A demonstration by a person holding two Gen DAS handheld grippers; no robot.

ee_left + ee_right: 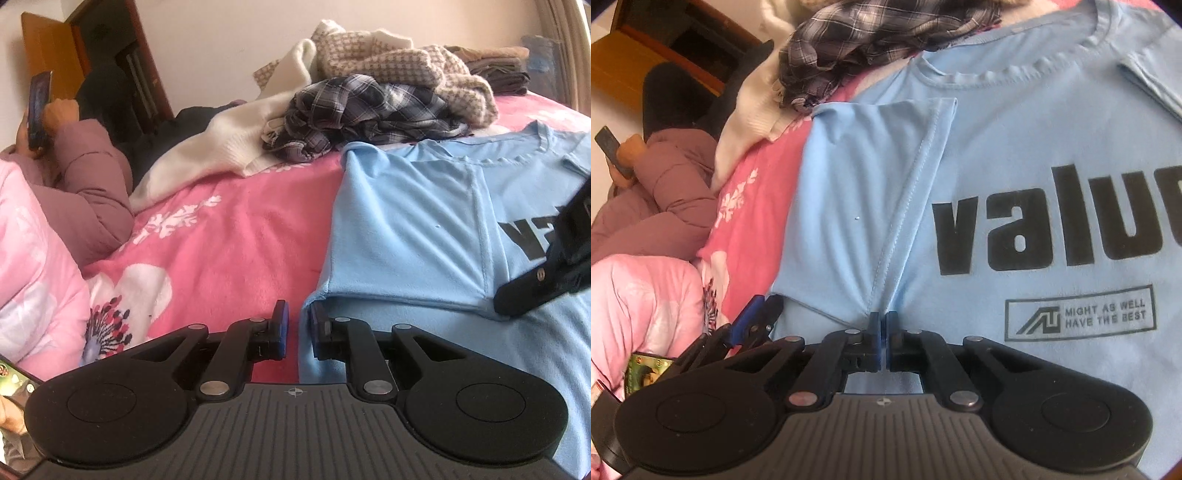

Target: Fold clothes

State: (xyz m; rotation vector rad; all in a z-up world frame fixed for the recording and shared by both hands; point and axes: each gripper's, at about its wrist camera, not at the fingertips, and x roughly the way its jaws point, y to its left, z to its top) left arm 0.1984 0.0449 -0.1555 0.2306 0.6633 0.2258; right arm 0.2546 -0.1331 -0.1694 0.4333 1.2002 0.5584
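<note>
Pink floral bedding point(229, 243) covers the bed, with a person in a mauve jacket point(92, 192) at its left edge, a loose heap of clothes point(369, 85) toward the far edge and a small folded stack point(498, 72) at the far right corner. Nearer, the blue shirt point(1015, 155) lies print-up, its left sleeve point(864, 192) turned in over the chest, so the fold looks partway through and the heap remains. Right gripper point(882, 332) is pinching the sleeve seam; left gripper point(297, 332) is spread at the shirt's left edge.
</note>
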